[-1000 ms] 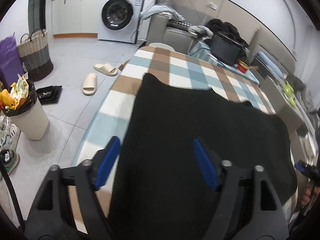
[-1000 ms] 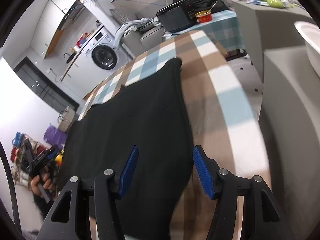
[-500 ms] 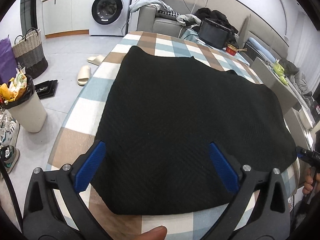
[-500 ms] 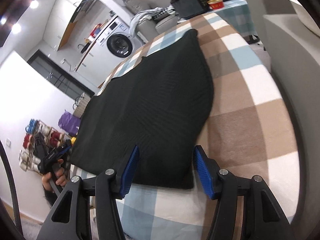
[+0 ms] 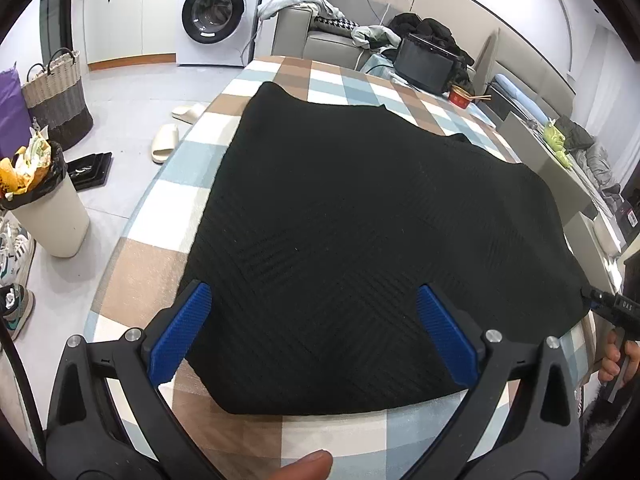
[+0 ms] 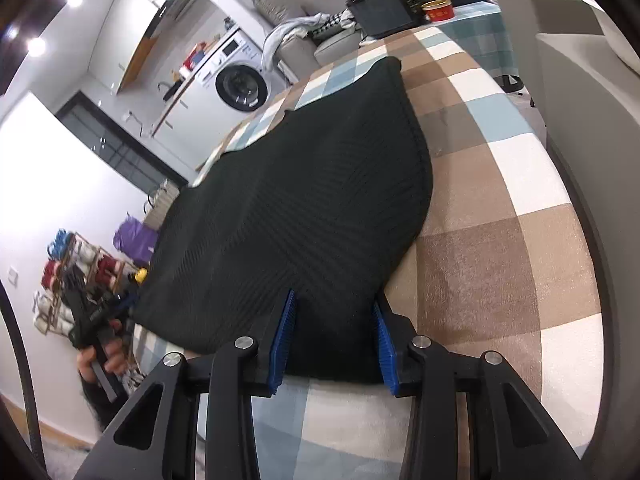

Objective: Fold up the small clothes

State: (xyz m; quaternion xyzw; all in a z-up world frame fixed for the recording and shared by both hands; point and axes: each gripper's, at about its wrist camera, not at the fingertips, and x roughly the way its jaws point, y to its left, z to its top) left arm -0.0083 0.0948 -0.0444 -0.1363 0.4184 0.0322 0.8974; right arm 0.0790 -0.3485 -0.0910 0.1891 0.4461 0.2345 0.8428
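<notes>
A black knitted garment lies spread flat on a checked tablecloth. My left gripper is wide open above the garment's near left corner, holding nothing. In the right wrist view the garment fills the middle. My right gripper is open with its blue pads on either side of the garment's near right corner, close above the cloth. The right gripper's tip also shows at the right edge of the left wrist view.
A full waste bin, a woven basket and slippers stand on the floor at left. A washing machine and sofa are at the back. A black appliance and red bowl sit beyond the table.
Both grippers pulled back from over the garment to its near edge. The left gripper opened wider. The right gripper's jaws narrowed around the near right corner.
</notes>
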